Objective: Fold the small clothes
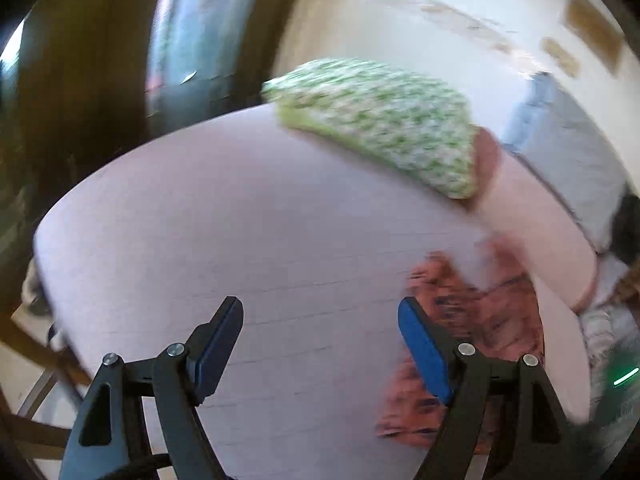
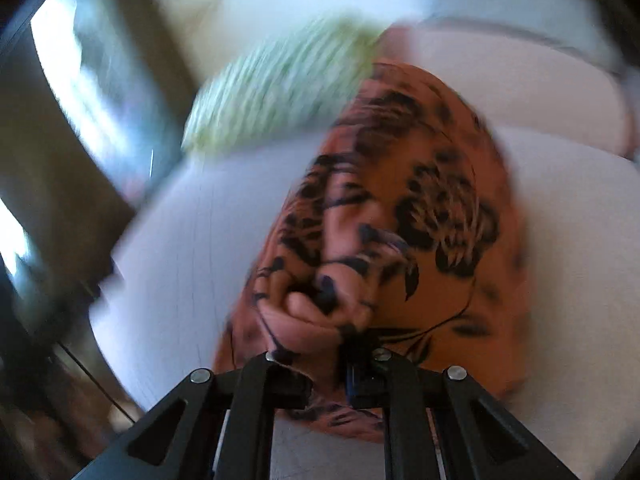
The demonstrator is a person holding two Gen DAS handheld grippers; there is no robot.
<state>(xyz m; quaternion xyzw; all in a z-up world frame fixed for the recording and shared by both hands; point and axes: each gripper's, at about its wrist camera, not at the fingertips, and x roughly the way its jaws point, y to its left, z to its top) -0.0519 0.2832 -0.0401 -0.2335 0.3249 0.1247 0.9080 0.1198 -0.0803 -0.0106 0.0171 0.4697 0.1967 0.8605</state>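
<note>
The right gripper (image 2: pixel 329 380) is clenched on a bunched fold of the orange garment with a black floral print (image 2: pixel 424 216), whose cloth hangs from the jaws and spreads away from them over the pale pink padded bench top (image 2: pixel 180 272). The left gripper (image 1: pixel 320 340) is released, its blue-padded fingers (image 1: pixel 424 354) wide apart with nothing between them, above the bare pink surface; the orange cloth (image 1: pixel 476 320) lies just beside its right-hand finger, near that edge of the bench. Farther out, a folded green-and-white knitted cloth (image 1: pixel 380 120) rests at the far edge of the bench. Beyond it lies a grey and light blue fabric (image 1: pixel 568 148), motion-blurred.
</note>
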